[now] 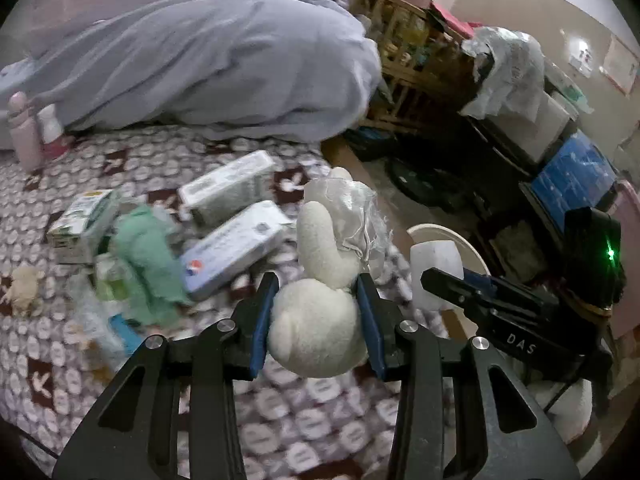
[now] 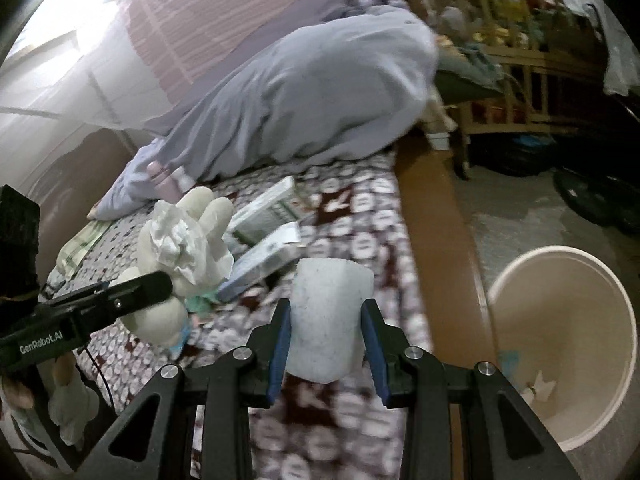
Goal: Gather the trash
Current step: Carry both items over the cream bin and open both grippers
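My left gripper [image 1: 317, 285] is shut on a white plush rabbit [image 1: 316, 336], with its blue pads on both sides of the body. A crumpled white tissue [image 1: 354, 208] lies over the rabbit's ears. My right gripper [image 2: 326, 310] is shut on a white cup [image 2: 329, 320] held upright above the patterned bed cover [image 2: 352, 208]. A cream bin [image 2: 500, 280] stands on the floor to the right of the bed, with a few scraps at its bottom. In the right wrist view the left gripper [image 2: 160, 284] and the rabbit [image 2: 160, 320] are at the left. In the left wrist view the cup [image 1: 434, 256] is at the right.
On the bed lie two flat boxes [image 1: 228, 188] [image 1: 236, 244], a green cloth [image 1: 144, 256], a carton [image 1: 84, 224] and a pink bottle [image 1: 22, 132]. A grey duvet [image 1: 220, 68] is heaped behind them. A wooden crib [image 2: 520, 80] and dark clutter fill the floor beyond the bin.
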A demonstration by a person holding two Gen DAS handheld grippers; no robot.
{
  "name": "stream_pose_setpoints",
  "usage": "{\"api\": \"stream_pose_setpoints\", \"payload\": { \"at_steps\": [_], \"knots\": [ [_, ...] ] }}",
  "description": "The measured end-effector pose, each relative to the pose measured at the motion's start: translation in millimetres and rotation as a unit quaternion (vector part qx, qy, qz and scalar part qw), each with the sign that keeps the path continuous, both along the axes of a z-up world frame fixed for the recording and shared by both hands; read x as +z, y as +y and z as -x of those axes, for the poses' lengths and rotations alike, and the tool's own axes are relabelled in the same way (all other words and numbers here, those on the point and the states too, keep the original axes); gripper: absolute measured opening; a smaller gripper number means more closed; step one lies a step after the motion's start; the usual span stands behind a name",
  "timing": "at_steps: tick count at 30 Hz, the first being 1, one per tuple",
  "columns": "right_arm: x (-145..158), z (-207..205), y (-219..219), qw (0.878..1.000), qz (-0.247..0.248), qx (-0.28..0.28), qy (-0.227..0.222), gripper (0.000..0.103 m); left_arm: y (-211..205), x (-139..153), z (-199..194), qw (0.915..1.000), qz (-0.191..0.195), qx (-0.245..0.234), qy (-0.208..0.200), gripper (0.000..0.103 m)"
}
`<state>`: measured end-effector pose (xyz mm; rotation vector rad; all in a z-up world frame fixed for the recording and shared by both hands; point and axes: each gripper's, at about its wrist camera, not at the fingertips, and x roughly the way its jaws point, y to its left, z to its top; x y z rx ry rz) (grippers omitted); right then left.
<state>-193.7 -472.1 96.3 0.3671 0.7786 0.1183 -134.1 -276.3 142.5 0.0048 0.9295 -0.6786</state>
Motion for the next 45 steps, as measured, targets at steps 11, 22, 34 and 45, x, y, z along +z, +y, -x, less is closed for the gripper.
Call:
{"api": "stream_pose_setpoints", "payload": {
  "at_steps": [11, 22, 34, 45],
  "knots": [
    [-13.1, 28.4, -72.1, 0.997, 0.002, -0.081, 0.016, 0.034, -72.6, -14.6, 5.9, 0.998, 0.004, -0.057, 0.029, 0.037],
    [-33.2, 47.6, -134.2, 0.987, -0.001, -0.154, 0.04, 0.034, -144.8, -35.0, 9.1, 0.9927, 0.004, -0.102, 0.064, 0.038],
    [-53.1, 57.1, -169.8, 0.977, 0.003, -0.206, 0.062, 0.037, -191.5, -54.7, 9.4, 0.9881, 0.008, -0.126, 0.087, 0.039],
    [-56.5, 60.4, -183.8, 0.968, -0.007, -0.243, 0.06, 0.057, -194.1, -55.8, 5.0, 0.9858, 0.033, -0.131, 0.1, 0.057]
  ]
}}
